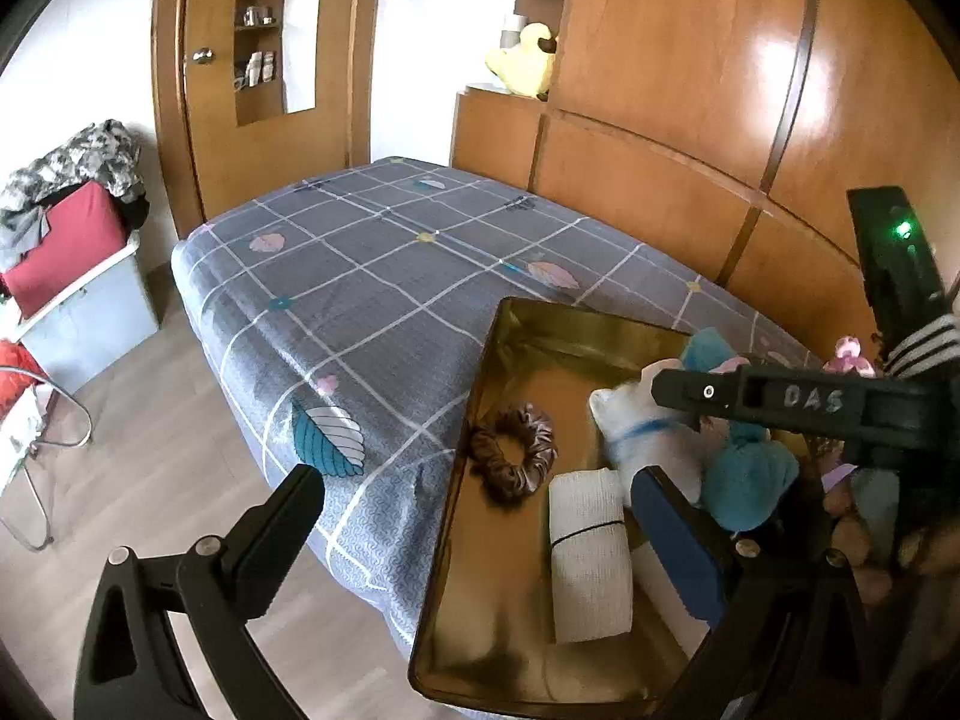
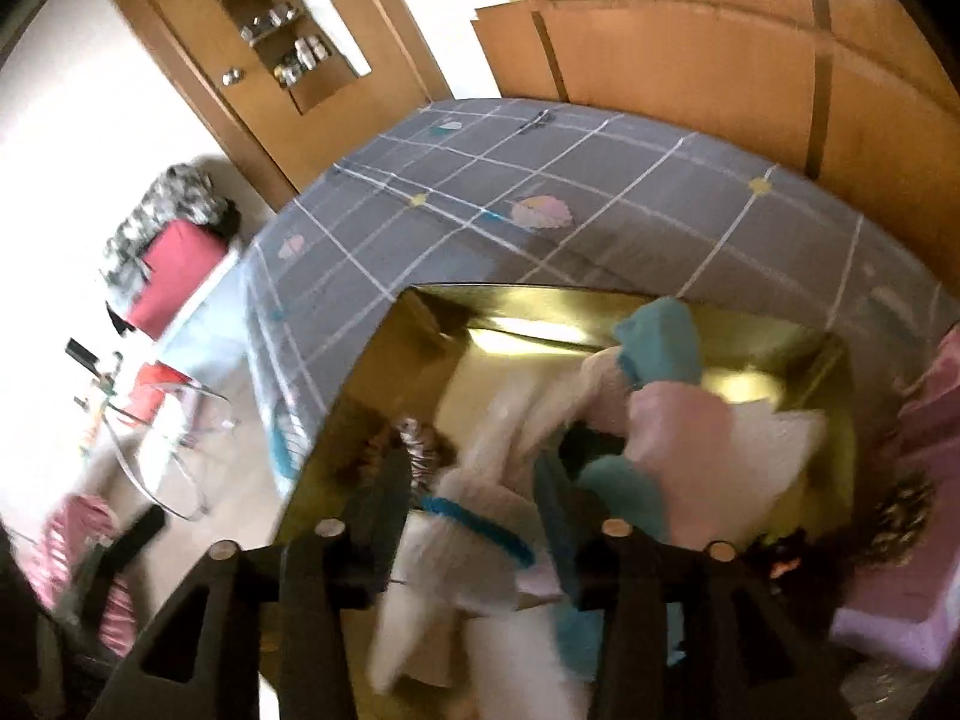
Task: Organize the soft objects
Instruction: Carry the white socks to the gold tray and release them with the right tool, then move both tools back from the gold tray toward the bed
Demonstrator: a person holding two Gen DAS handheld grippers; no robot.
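Toys and cloth fill the gold tray (image 1: 474, 420) that sits on my grey checked bed (image 1: 360, 276), just ahead of both my grippers. My left gripper (image 1: 474, 498) hangs with its jaws spread wide and nothing between them: one finger is out over the bed's edge beyond the tray's left rim, the other over the tray's inside. Between those fingers, further in, lie a brown scrunchie (image 1: 513, 456) and, just to its right, a rolled white cloth (image 1: 591, 558) with a thin dark band around it. Past the inner finger a white plush toy (image 1: 648, 438) with a blue collar lies against a teal plush (image 1: 750, 480)

My right gripper (image 2: 474, 498) points steeply down into the same tray (image 2: 828, 372). Its jaws are partly apart with the white plush toy (image 2: 480, 516) between them; that view is blurred, so I cannot tell whether the pads press on it. Just right of that gripper are teal and pink soft pieces (image 2: 672, 420); the scrunchie (image 2: 420, 450) shows just left of it. From my left camera the right gripper (image 1: 678, 402) comes across from the right above the white toy, my striped sleeve (image 1: 924, 342) behind it

Beyond the bed, a yellow plush (image 1: 522, 63) sits on a wooden shelf (image 1: 498, 120)
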